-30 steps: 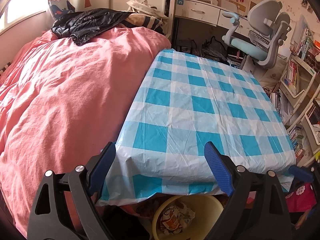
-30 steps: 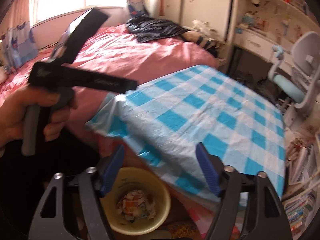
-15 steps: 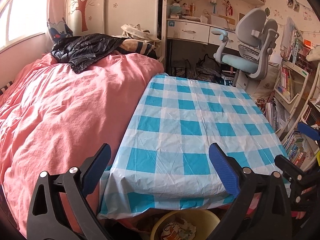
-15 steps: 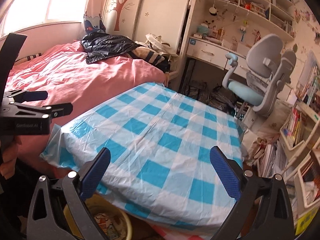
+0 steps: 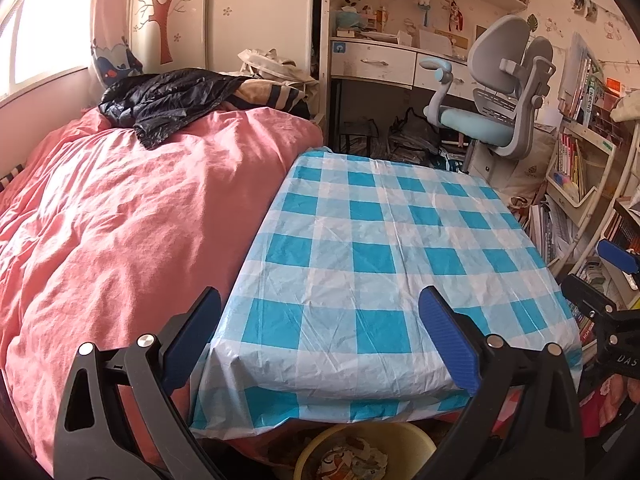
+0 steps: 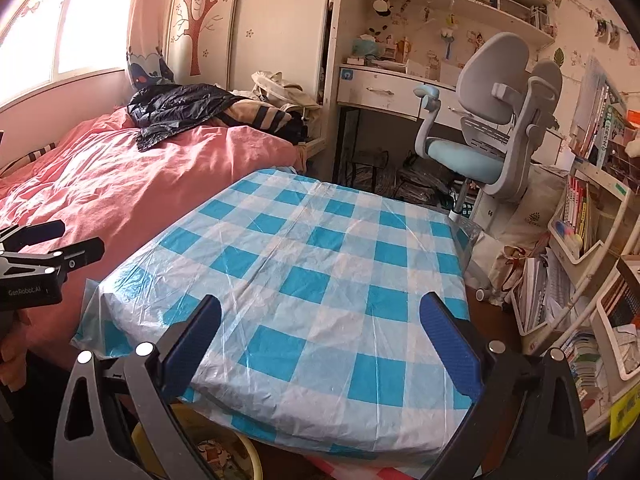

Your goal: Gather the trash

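I hold my left gripper (image 5: 320, 338) and right gripper (image 6: 320, 338) wide apart and empty above the checked table (image 5: 372, 248). The yellow bin (image 5: 364, 454) of collected trash (image 5: 352, 462) sits low centre, tucked under the table's near edge for easy drops.

Both wrist cameras look forward from the near edge of the checkered table (image 5: 360, 248) (image 6: 320, 272), quite close above it, sharing the bed (image 5: 120, 208) (image 6: 132, 176) and the chair (image 5: 492, 92) (image 6: 488, 112).

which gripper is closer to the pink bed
Left. The left hand-held gripper hangs at the table corner beside the bed; the right hand-held gripper is farther along the table's near edge.
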The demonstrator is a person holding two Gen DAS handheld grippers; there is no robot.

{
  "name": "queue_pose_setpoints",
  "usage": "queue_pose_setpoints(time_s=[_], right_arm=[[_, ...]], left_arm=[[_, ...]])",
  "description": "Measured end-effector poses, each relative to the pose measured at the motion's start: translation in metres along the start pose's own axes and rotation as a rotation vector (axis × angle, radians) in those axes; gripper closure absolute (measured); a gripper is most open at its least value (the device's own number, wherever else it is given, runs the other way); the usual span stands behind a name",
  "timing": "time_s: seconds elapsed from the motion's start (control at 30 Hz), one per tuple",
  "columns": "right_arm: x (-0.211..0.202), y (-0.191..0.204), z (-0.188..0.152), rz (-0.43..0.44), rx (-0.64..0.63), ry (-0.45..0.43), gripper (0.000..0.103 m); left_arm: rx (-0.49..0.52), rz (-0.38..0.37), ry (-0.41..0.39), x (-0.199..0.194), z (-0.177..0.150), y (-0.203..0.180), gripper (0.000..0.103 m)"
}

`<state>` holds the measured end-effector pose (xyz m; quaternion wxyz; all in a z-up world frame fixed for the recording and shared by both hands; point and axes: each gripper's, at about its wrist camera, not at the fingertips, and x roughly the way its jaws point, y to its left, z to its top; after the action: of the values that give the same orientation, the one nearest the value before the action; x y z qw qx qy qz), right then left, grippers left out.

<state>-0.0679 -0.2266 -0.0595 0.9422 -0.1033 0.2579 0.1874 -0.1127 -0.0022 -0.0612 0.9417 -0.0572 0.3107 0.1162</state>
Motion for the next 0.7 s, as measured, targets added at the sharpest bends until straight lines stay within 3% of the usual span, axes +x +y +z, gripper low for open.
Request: queue_pose_setpoints(time_s=[0.27, 0.7], right_arm=[[-0.0018, -0.0005, 0.0001, -0.045, -0.006, -0.004, 0.008], [0.0008, 0.0048, -0.0004, -0.047, -0.035, 0.010, 0.008]], left_arm=[[0.008, 0.018, 0.001, -0.0007, -0.0023, 0.0021, 0.008], [-0.007, 0.018, 0.004, -0.0025, -0.0015, 0.0089, 0.008]])
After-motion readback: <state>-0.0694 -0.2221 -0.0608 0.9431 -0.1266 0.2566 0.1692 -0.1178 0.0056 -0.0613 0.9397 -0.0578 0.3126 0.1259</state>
